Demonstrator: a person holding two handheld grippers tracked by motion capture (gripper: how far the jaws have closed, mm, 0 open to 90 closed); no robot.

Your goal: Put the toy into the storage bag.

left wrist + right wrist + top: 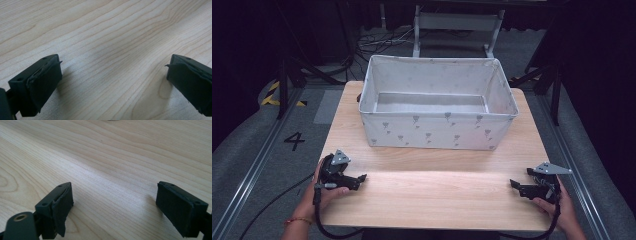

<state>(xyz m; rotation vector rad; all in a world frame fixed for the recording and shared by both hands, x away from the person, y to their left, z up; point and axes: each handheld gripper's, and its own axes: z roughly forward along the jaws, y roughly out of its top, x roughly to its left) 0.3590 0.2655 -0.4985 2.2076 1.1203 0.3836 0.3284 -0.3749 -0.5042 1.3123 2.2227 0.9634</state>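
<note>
A white fabric bin with a small grey print stands at the back middle of the wooden table; what I see of its inside is bare. My left gripper rests on the table near the front left corner, held by a hand, its jaws pointing right. In the left gripper view it is open, with bare wood between the pads. My right gripper rests near the front right corner, jaws pointing left. In the right gripper view it is open too, over bare wood.
Around the table lies grey floor with metal rails on both sides. A floor mark "4" sits to the left. Behind the bin are cables and a white frame. Open wood stretches between the grippers.
</note>
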